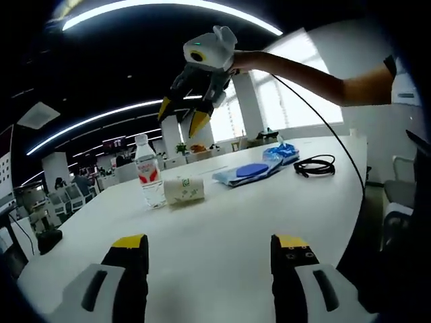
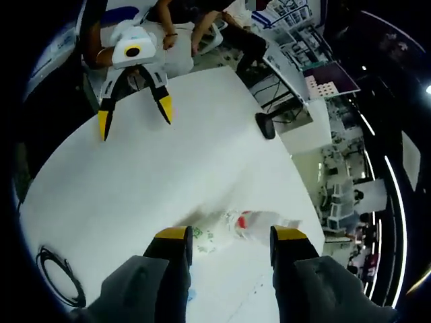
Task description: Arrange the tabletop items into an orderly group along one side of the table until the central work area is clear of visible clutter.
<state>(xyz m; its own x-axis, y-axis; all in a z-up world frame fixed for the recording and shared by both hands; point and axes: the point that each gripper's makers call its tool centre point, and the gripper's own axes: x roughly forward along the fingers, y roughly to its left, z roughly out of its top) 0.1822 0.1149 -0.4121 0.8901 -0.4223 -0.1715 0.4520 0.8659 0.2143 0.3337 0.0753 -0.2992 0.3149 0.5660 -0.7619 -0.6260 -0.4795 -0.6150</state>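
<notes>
Table: one white table (image 1: 222, 235), its near part bare in the left gripper view.
Water bottle: one clear bottle (image 1: 149, 173) with a white cap and red label, upright toward the far left edge of the table; in the right gripper view it is a blur (image 2: 259, 225) just beyond that gripper's jaws.
Paper cup: one white cup with green print (image 1: 184, 190), lying on its side, touching or just beside the bottle on its right.
Blue items: one flat light-blue piece with a dark blue round disc on it (image 1: 248, 171); one blue-and-white packet (image 1: 281, 153) just behind it. What they are I cannot tell.
Cable: one black coiled cable (image 1: 314, 165), near the table's right edge, apart from the blue items; also seen at the lower left of the right gripper view (image 2: 60, 276).
Left hand-held gripper (image 1: 210, 245): jaws spread wide apart, nothing between them, low over the bare table.
Right hand-held gripper (image 2: 229, 242): jaws parted, holding nothing, raised in the air above the bottle and cup, an arm behind it.
Dark object: one small black thing (image 2: 265, 126) at the table edge, too unclear to name.
People: seated figures beyond the far table edge in the right gripper view.
</notes>
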